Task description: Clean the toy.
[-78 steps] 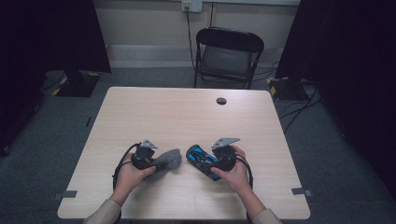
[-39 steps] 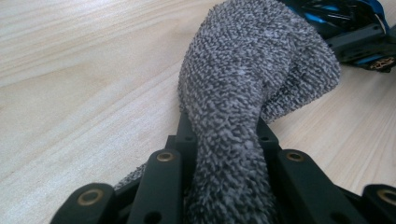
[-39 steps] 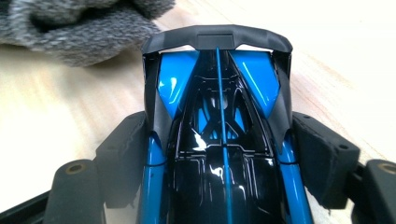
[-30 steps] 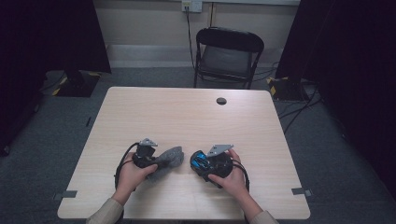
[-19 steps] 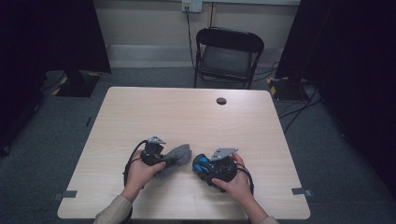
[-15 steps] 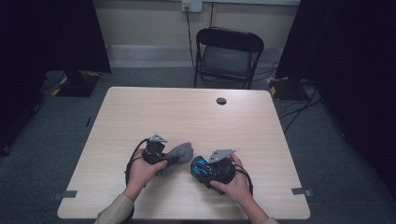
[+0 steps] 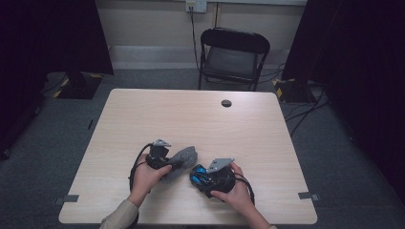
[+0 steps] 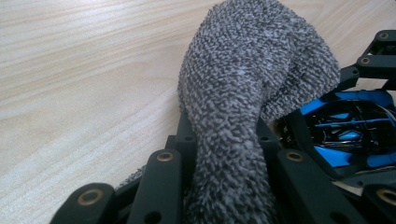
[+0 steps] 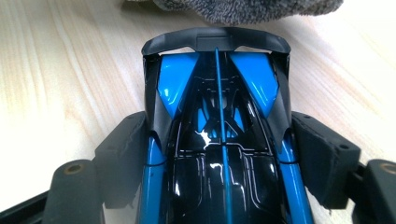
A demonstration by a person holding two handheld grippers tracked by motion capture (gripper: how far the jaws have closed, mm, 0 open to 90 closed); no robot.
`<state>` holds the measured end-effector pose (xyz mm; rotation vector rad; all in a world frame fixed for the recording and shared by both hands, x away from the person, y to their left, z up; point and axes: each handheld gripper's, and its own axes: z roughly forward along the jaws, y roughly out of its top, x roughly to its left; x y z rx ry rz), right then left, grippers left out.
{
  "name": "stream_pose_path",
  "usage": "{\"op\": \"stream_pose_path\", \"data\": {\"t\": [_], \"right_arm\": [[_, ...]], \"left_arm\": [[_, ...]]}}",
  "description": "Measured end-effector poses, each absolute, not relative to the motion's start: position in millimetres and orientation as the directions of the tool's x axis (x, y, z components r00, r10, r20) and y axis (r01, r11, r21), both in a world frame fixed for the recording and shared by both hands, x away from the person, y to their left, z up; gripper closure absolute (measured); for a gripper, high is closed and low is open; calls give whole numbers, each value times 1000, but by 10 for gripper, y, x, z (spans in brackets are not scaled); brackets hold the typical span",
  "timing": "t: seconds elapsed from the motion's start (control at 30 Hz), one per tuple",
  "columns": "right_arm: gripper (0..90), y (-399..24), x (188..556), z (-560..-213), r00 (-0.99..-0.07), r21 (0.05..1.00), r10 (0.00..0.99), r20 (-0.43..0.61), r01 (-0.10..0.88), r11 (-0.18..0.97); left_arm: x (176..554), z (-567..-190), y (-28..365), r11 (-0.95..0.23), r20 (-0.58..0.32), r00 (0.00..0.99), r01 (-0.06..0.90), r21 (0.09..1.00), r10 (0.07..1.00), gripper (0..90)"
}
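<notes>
**Jaws clamped on cloth and on car**

Jaws of the left gripper (image 7: 165, 160) are pressed tight together on a grey cloth (image 7: 180, 160), which bulges up between them in the left gripper view (image 8: 243, 93) as a thick, nubbly terry fold. Those of the right gripper (image 7: 203, 175) stand fairly wide and are closed on the two flanks of a toy car (image 7: 199, 174), one pad against each side of its body.

Taking the round grommet hole (image 7: 226, 103) in the table (image 7: 191, 114) as the landmark: in the high view the car lies well nearer the person than the hole and a little to its left, with the cloth just beyond the car's left side. Both sit close to the table's near edge, between the person's two hands.

The car's long axis runs along the right gripper's jaws. In the right gripper view its rear wing (image 9: 215, 39) points away from the hand, toward the cloth (image 9: 247, 9), whose edge lies just past the wing; whether they touch I cannot tell. In the high view that end faces left.

The car (image 9: 219, 154) is glossy black with bright blue panels, a thin blue line running down its spine, and a dark curved wing across the tail. In the left gripper view part of it (image 8: 348, 126) shows just behind the cloth fold
</notes>
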<state>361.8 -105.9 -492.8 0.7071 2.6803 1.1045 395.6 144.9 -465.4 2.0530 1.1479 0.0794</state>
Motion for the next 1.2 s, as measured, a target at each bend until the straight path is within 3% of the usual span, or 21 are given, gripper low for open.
{"op": "stream_pose_path", "data": {"t": [0.57,1.2], "right_arm": [[259,-1209,3546,-4916,-870,695,490,43,378,611],[262,-1117,3568,-4935,-865,704,502,15,365,610]], "left_arm": [[3965,-4698,1341,-294,-294,587,703,648,754,718],[3916,-4727,1162,-400,-297,657,693,600,693,725]]}}
